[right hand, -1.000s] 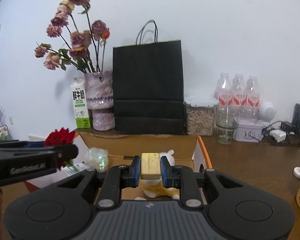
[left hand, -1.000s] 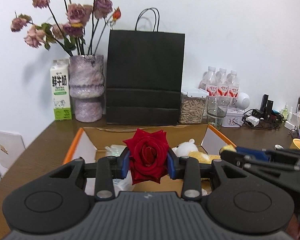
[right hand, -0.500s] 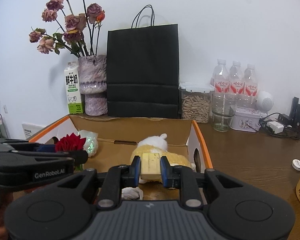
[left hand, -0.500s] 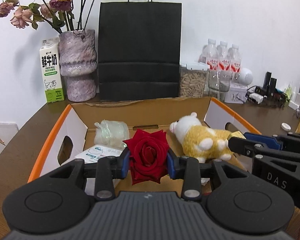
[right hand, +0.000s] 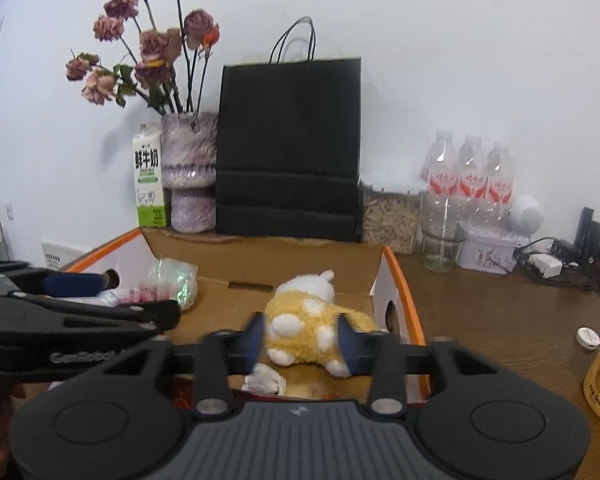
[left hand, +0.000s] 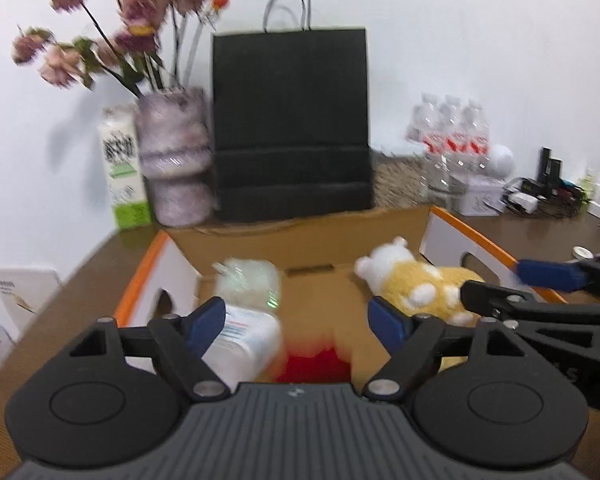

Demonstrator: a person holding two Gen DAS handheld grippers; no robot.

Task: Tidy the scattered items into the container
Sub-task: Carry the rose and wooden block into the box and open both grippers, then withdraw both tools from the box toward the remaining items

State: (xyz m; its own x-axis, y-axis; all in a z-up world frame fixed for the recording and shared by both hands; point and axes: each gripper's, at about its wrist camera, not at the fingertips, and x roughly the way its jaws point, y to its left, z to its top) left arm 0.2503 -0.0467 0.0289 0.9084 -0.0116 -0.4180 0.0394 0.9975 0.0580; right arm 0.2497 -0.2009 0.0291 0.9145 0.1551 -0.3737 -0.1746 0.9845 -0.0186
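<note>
— Hovering over the open cardboard box with orange-edged white flaps (left hand: 452, 232), the left claw (left hand: 300, 322) has its blue pads wide apart and the jaws are opening; nothing sits between them. Where is the red rose?

— The red rose (left hand: 314, 364) shows as a red blur below that claw, low inside the box, partly hidden by the claw's black body. It touches neither pad.

— And the right claw?

— The right claw (right hand: 300, 338) also hangs over the box, its jaws opening. The yellow-and-white plush toy (right hand: 304, 320) lies on the box floor beyond and shows through the gap, but the pads do not press on it. The wooden block cannot be made out in either view.

— What else lies in the box?

— A clear crinkled plastic bag (left hand: 252, 280) rests near the left flap, with a white packet (left hand: 246, 340) just in front of it.

— Behind the box?

— On the brown wooden table (right hand: 500, 320) stand a black paper carrier bag (right hand: 288, 148), a mottled purple vase of dried roses (right hand: 188, 172) and a green-and-white milk carton (right hand: 150, 188).
</note>
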